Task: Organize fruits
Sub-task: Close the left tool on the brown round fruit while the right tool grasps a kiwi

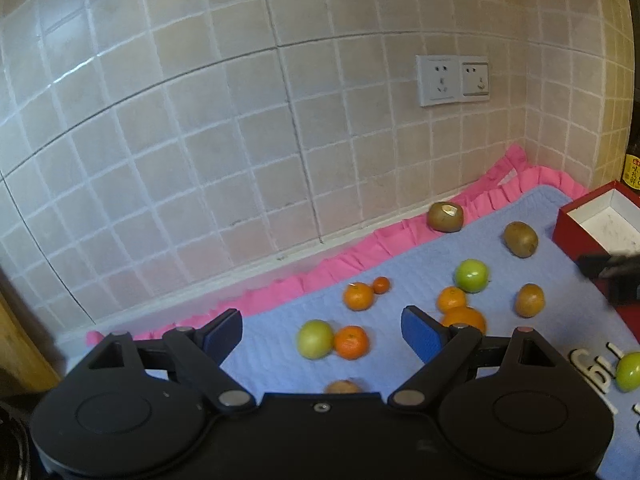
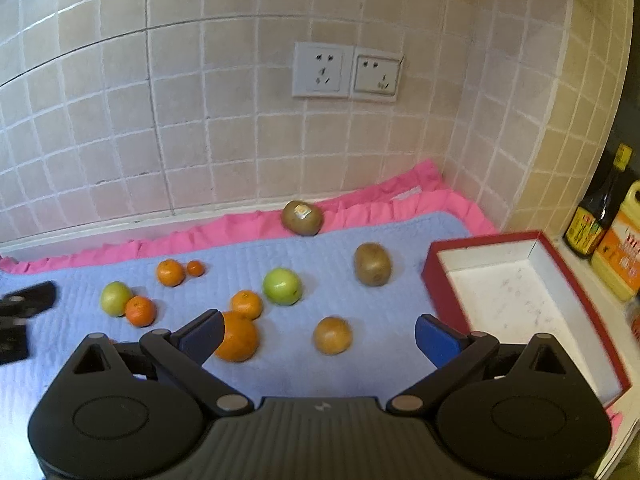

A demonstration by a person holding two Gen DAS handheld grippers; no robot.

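Left gripper (image 1: pixel 322 334) and right gripper (image 2: pixel 318 338) both wide open, holding nothing, above the blue mat (image 2: pixel 360 372). Oranges (image 2: pixel 237 341), green apples (image 2: pixel 281 286) and kiwis (image 2: pixel 373 264) lie scattered on the mat; empty red box (image 2: pixel 442 300) sits at right, bottles (image 2: pixel 596 216) beyond it

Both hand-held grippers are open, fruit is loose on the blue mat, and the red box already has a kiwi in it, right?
Not quite: the right wrist view shows the red box empty. The left hand-held gripper and right hand-held gripper are open, and fruit is loose on the blue mat.
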